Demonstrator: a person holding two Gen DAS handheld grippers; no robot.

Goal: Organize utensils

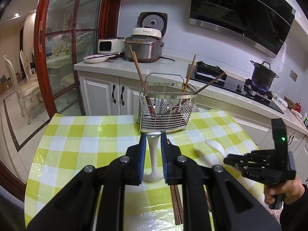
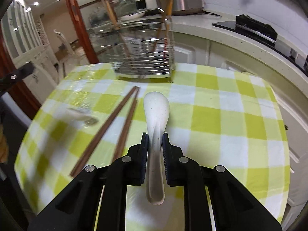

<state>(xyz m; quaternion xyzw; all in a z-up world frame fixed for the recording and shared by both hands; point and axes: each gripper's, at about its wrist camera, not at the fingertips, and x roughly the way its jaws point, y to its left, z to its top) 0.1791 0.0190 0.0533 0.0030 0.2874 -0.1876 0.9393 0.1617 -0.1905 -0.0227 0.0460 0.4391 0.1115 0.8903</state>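
table (image 2: 221, 115) & rack (image 2: 142, 44) blurred; chopsticks (image 1: 176, 202) half hidden behind left tool (image 1: 152, 140).

left gripper (image 1: 152, 140) clamped, right gripper (image 2: 155, 140) clamped

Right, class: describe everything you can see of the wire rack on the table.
The rack is a shiny metal wire basket, upright at the far edge of the checked tablecloth. Horizontal wires form its walls, a flat band rims the top, and a tall wire loop rises behind. Dividers split it into compartments. Several brown chopsticks lean inside, sticking out above the rim at different angles. Neither gripper touches it.
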